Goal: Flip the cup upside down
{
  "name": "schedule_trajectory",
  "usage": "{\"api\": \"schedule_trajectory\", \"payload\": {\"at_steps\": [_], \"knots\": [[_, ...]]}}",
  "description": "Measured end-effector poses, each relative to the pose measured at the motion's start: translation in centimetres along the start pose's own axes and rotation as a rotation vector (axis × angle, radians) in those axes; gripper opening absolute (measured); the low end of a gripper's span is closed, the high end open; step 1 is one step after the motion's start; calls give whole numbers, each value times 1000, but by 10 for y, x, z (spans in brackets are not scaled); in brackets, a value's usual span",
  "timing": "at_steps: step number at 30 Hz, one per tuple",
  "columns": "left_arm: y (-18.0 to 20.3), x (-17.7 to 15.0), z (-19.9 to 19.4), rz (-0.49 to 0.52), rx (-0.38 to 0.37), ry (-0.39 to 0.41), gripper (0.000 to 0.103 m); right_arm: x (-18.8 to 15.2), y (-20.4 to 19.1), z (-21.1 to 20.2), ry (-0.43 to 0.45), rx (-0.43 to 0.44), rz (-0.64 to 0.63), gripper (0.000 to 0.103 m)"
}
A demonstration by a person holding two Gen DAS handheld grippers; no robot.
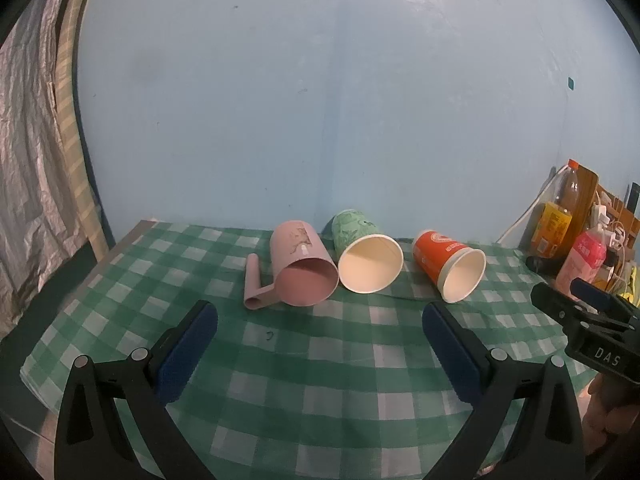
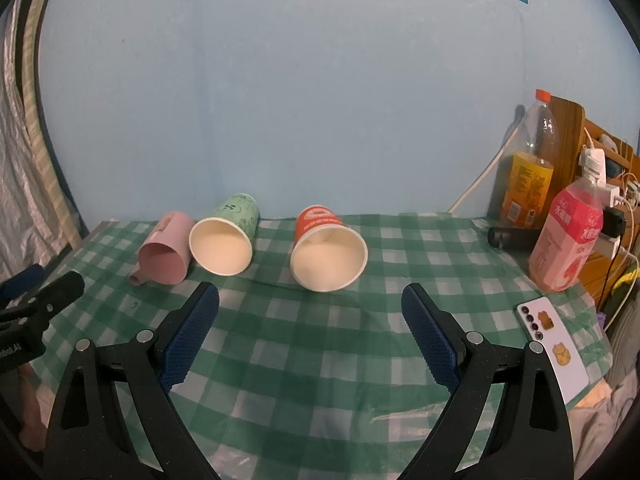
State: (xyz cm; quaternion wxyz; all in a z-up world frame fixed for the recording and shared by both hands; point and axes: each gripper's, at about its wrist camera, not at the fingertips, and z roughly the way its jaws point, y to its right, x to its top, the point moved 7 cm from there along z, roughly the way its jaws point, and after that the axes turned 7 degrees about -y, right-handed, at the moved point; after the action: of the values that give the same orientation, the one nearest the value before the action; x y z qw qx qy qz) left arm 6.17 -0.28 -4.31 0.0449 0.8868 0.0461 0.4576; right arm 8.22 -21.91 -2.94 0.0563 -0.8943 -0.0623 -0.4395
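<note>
We see three cups lying on their sides on the green and white checked tablecloth (image 2: 320, 344), all with their open mouths turned toward us. None of them is flipped yet, so we think the job has hardly begun.

Let us use the orange paper cup with the white inside (image 2: 326, 250) as our marker. It lies by itself, near the back of the cloth. To its left lies the green patterned paper cup (image 2: 224, 240), a little apart from it. Left of that, just beside the green one and maybe touching it, lies the pink plastic cup with a long handle (image 2: 164, 256). Its handle rests flat on the cloth.

Our left gripper (image 1: 320, 320) has its two blue padded fingers (image 1: 188, 352) spread wide, and it holds nothing. It hangs over the cloth in front of the pink and green cups, not touching them. Our right gripper (image 2: 310, 308) is spread wide too, with nothing between its fingers (image 2: 430, 340). It points at the orange cup, which lies just past its tips.

We cannot tell which cup is meant to be flipped. What is left: grab a cup, turn it, and set it mouth down.

Far to the right of the orange cup stand a tall clear plastic bottle with an orange cap (image 2: 528, 164) and a pink drink bottle (image 2: 566, 240), and a white phone (image 2: 554, 344) lies flat.
</note>
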Motion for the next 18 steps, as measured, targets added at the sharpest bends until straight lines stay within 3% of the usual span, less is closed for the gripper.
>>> {"api": "schedule_trajectory", "payload": {"at_steps": [18], "knots": [[1,2,0,-3,-9,-8,103,-1,-2,0,-2,2,-2,92]]}}
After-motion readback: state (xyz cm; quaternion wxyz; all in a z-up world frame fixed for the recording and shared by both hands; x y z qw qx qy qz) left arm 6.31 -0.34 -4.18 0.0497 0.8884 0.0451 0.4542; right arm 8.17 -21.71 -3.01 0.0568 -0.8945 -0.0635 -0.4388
